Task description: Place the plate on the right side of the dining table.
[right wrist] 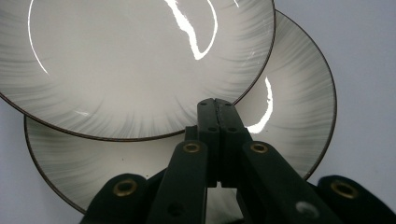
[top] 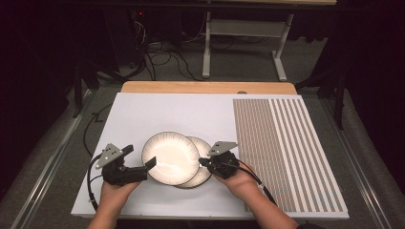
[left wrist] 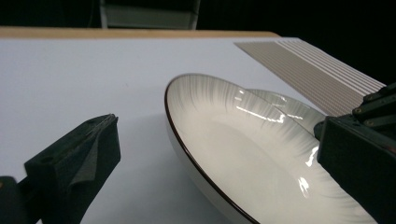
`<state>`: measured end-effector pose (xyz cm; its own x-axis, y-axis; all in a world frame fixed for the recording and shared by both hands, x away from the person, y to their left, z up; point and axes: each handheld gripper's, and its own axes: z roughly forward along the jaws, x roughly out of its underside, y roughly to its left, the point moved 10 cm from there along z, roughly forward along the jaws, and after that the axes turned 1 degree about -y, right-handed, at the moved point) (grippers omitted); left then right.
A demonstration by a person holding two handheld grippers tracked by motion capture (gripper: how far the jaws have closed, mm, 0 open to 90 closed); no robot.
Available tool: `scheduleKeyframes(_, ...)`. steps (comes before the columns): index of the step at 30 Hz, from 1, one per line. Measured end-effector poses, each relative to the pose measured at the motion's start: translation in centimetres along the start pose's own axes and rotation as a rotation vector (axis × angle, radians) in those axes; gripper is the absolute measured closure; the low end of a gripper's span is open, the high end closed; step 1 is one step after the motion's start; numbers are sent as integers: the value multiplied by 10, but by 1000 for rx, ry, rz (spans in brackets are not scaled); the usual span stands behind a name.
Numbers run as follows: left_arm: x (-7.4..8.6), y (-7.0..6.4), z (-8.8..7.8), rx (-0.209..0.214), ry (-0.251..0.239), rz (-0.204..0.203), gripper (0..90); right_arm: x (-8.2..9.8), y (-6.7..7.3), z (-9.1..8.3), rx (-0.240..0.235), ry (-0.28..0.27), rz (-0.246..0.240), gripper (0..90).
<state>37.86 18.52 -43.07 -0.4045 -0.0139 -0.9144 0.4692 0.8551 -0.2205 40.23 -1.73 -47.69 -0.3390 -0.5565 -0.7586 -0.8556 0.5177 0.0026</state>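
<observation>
- the left gripper (top: pixel 143 160), jaws apart, straddles the upper plate (top: pixel 169 156)'s rim, likely to grip it.
- the right gripper (top: pixel 204 162), jaws together, rests over the lower plate (top: pixel 203 176), seemingly steadying it on the desk (top: pixel 167 109).

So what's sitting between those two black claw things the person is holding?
Two white plates: the upper plate overlaps the lower plate, between the left gripper and the right gripper. The high view shows it best.
</observation>
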Motion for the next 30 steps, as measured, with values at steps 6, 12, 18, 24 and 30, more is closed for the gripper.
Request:
scheduleKeyframes(6,12,-3,11,24,97,-27,3,0,0,3,-2,-1,-6,900)
scheduleKeyframes(12,15,-3,16,25,131,-76,8,1,0,3,2,7,-10,900)
scheduleKeyframes(18,26,-7,26,58,232,-120,21,1,1,2,0,8,-12,900)
scheduleKeyframes(24,30,-9,27,79,267,-155,108,0,1,2,2,4,-18,900)
scheduleKeyframes(30,30,-7,24,97,278,-198,289,0,2,2,4,10,-17,900)
